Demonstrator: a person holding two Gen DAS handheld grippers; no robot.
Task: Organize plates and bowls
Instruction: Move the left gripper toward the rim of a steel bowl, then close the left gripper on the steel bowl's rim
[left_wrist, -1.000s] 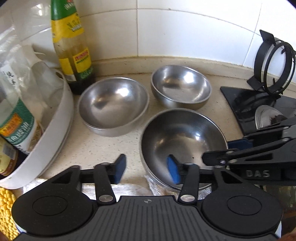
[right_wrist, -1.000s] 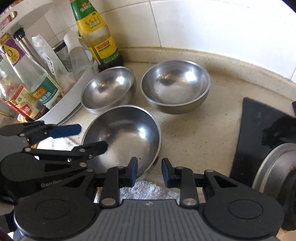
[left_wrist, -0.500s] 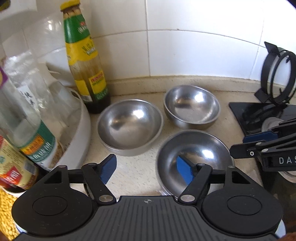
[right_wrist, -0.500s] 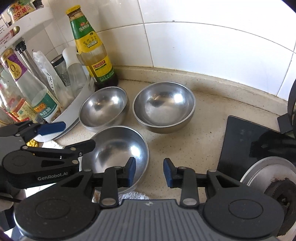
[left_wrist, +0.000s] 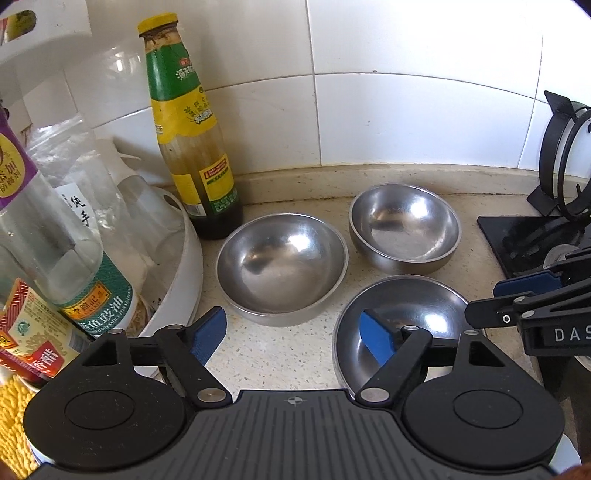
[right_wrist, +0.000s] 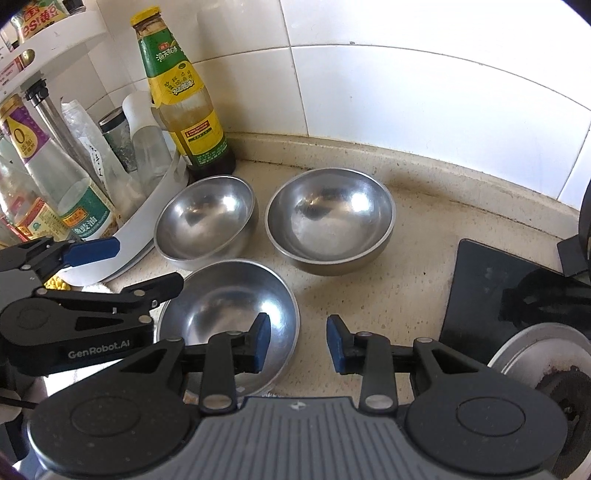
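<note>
Three steel bowls sat separately on the desk in a loose triangle: near bowl closest to both tools, left bowl behind it beside the sauce bottle, right bowl toward the tiled wall. None nested, all upright and empty, small gaps between them. No plates could be made out in either view.

Left tool stood wide, jaws having just been opening; nothing pressed between the pads. Its right pad hung over the near bowl's inside, its left pad over bare desk, so the bowl's rim lay between the jaws but ungripped. Right tool stood at a narrower gap, holding nothing; its left pad hung over the near bowl, its right pad over bare desk. Contact with the bowl could not be told.

Further out: a white rack of bottles on the left, a black stove top with a pot stand on the right.

Progress judged: early. No stacking was done. All three bowls were left to gather into one pile. The near bowl looked the likely first pick, since both tools straddled its rim. Thin slick steel rims could slip under a loose pinch.
</note>
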